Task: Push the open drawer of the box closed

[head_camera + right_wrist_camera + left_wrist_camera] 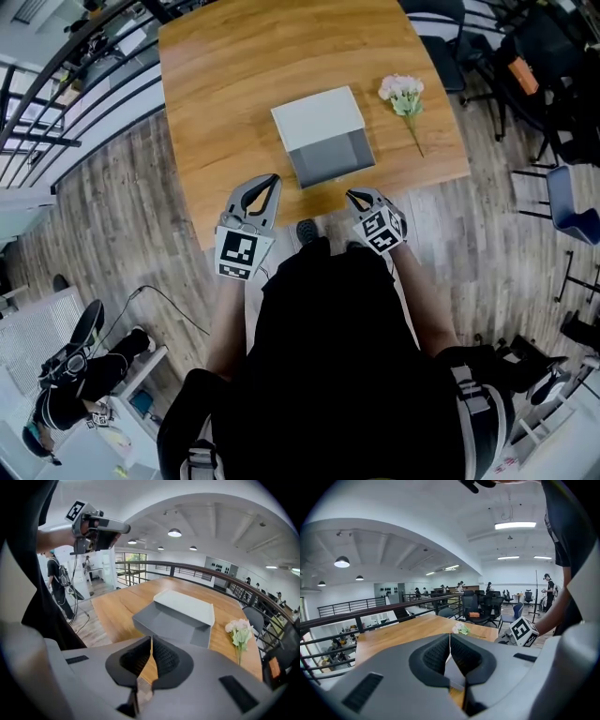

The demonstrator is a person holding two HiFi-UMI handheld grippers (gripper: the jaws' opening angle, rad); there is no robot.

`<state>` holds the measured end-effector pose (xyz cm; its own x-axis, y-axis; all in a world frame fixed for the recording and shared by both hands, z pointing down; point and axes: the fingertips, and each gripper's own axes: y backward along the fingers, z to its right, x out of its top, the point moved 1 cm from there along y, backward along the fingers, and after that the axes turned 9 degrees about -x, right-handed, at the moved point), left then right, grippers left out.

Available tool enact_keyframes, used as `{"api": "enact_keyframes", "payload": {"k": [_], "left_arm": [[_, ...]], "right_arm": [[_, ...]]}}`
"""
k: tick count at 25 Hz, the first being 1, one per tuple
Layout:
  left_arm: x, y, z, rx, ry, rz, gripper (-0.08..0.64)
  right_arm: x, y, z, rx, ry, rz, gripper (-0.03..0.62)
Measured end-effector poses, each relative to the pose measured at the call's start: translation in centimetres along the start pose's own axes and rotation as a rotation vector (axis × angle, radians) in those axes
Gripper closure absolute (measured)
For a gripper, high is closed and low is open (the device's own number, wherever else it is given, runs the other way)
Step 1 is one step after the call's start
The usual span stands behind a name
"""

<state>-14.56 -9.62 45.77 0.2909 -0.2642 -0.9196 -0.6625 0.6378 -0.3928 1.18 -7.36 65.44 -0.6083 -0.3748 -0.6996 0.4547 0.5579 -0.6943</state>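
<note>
Stands at the near edge of a wooden table (225, 84), a tool in each hand. Holds the left gripper (272, 180) with its tips over that edge, pointed toward the far side, jaws clenched tight, dark ribbed pads meeting in a thin seam with nothing caught between. Holds the right gripper (352, 197) a little to the right, tips just reaching the edge, jaws likewise pressed together on nothing. Faces a white box (319, 114) lying near the middle of the table, turned slightly askew, its grey drawer (333, 161) drawn out toward the near edge and standing open. Sets the drawer's front between the two tools in the head view, near both, touched by neither. Looks, in the right gripper view, straight past the clenched pads at the drawer's grey walls and bottom, with the white top of the box behind. Shows a small bunch of pale pink flowers (405, 94) on green stems lying flat on the wood to the right of the box, apart from it. Catches the right tool's marker cube (522, 631) at the right of the left gripper view, and the left tool high at the upper left of the right gripper view. Takes in a grey plank floor (122, 206) around the table, black railings (56, 56) off to the left, dark office chairs (445, 33) past the far right corner.
</note>
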Motion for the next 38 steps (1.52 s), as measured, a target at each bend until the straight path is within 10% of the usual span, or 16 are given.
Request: {"api": "enact_keyframes", "payload": {"k": [12,38], "left_arm": [[-1.8,0.1,-2.1,-0.070,-0.016,-0.027,0.535],[-1.2,-3.6,-4.3,-0.038,-0.002,-0.058,0.535]], "right_arm": [[-3.4,-4.8,-0.5,-0.056,-0.187,-0.107,0.538],[-4.5,-10.2,2.3,-0.013,-0.266,-0.157,0.486]]}}
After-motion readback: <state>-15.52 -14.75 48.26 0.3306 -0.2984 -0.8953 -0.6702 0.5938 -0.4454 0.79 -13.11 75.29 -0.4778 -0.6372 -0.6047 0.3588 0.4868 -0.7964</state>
